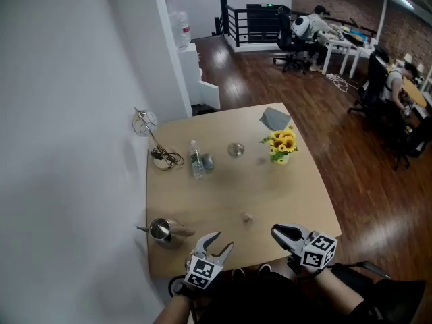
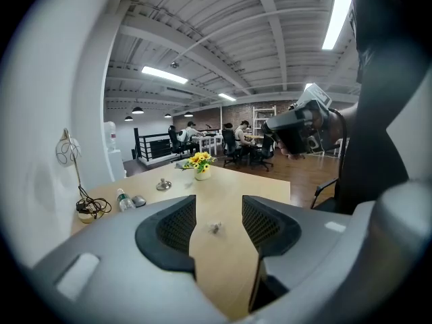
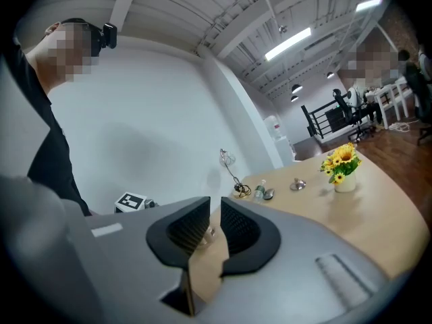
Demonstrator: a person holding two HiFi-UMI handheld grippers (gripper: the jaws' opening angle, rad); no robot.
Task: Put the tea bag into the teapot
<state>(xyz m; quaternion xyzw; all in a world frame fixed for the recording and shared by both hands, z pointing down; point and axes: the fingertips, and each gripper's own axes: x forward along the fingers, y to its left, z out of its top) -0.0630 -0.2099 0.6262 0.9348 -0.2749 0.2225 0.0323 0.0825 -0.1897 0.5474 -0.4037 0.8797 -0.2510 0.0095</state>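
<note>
The tea bag (image 1: 248,217) lies small and pale on the wooden table (image 1: 297,194), near its front edge. The metal teapot (image 1: 165,231) stands lidless at the front left corner, and its lid (image 1: 235,150) rests farther back. My left gripper (image 1: 223,240) hovers open just right of the teapot. In the left gripper view its jaws stand wide apart with the tea bag (image 2: 215,227) on the table beyond them. My right gripper (image 1: 275,231) hangs right of the tea bag. A narrow gap separates its jaws (image 3: 214,211), and they hold nothing.
A water bottle (image 1: 196,160), a small grey object (image 1: 208,161), a wire lamp with cable (image 1: 160,155), a vase of yellow flowers (image 1: 282,145) and a grey cloth (image 1: 275,118) occupy the far half. A white wall borders the table's left side. People sit at desks in the background.
</note>
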